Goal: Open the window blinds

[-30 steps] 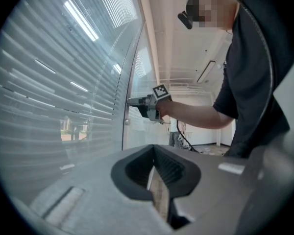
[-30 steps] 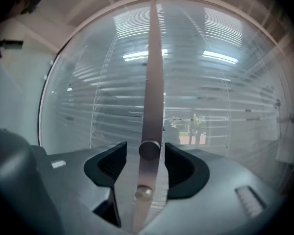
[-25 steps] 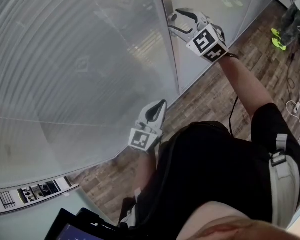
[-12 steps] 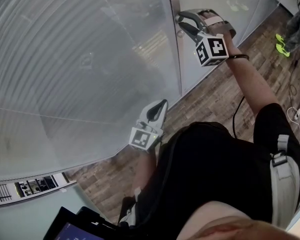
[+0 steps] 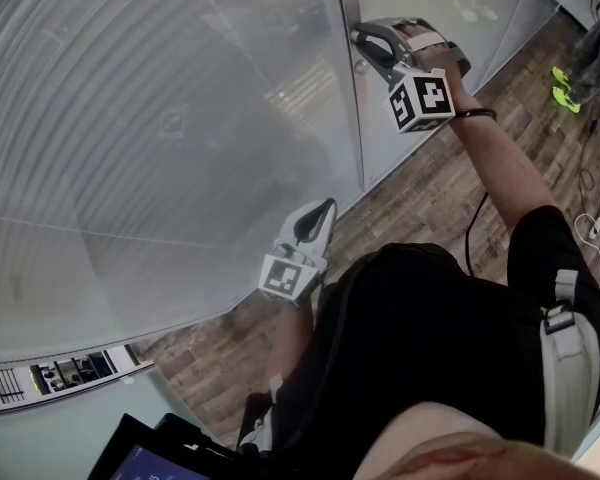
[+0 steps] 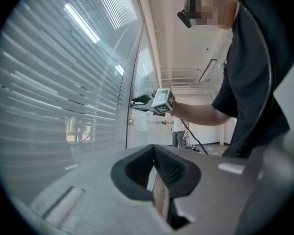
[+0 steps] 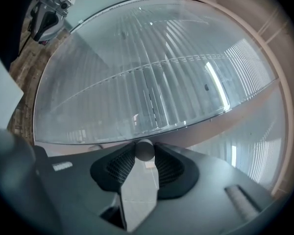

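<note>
The small round grey knob (image 7: 145,150) for the blinds (image 5: 160,118) sits right between the fingers of the right gripper (image 5: 365,43); the two ribbed pads (image 7: 116,166) press on it from either side, so the knob is clamped; these jaws have just been closing, with the knob between them. The knob stands on the pale upright post (image 5: 347,98) at the right edge of the blinds, whose thin slats run level behind a glass pane; the pane spreads away to the left of the knob. The left gripper (image 5: 325,206) is held lower than the knob and well apart from it, near the bottom of the glass; its fingers meet at the tips with nothing between them. Below the knob lies a wood-plank floor (image 5: 430,198); farther right of the knob on that floor a second person stands in bright yellow-green shoes (image 5: 558,78), and loose white cables (image 5: 590,208) trail nearby; more glass panels continue past the knob on its right.
</note>
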`<state>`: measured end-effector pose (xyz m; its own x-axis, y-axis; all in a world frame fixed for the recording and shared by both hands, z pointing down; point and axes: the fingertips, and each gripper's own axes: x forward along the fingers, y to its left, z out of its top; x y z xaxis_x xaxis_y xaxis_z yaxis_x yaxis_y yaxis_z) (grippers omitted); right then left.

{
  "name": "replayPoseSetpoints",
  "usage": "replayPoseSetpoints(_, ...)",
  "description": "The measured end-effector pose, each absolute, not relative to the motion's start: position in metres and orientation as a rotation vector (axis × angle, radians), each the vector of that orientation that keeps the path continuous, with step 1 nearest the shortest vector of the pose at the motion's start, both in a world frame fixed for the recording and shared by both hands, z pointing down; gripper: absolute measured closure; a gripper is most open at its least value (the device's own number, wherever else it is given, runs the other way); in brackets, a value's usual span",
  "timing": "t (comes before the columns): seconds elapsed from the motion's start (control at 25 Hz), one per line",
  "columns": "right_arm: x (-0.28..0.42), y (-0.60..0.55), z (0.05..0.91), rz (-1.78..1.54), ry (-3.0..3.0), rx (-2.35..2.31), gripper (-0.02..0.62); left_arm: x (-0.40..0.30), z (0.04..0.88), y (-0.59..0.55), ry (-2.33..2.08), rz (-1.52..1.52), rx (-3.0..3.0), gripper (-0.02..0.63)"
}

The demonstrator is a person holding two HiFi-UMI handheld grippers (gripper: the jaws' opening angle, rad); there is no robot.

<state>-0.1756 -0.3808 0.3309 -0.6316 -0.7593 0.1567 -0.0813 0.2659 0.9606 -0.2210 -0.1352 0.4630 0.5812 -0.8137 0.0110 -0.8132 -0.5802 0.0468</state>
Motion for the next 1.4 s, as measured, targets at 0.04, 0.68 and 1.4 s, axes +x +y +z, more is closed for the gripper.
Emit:
replayPoseSetpoints(0.04, -0.175, -0.381, 0.33, -1.373, -1.952, 0.766, 0.471, -0.22, 0.46, -0.135, -1.412, -0.013, 2.747, 0.603)
replayPoseSetpoints(0.68, -0.161, -0.395, 0.317, 0.16, -2.908, 1.081, 0.476, -0.213, 0.453, -0.133, -1.388, 0.003, 2.746, 0.603)
replayPoseSetpoints(1.4, -0.164, -0.397, 0.322, 0.075, -2.922, 1.021, 0.463, -0.217, 0.451, -0.132, -1.404, -0.008, 2.761, 0.603)
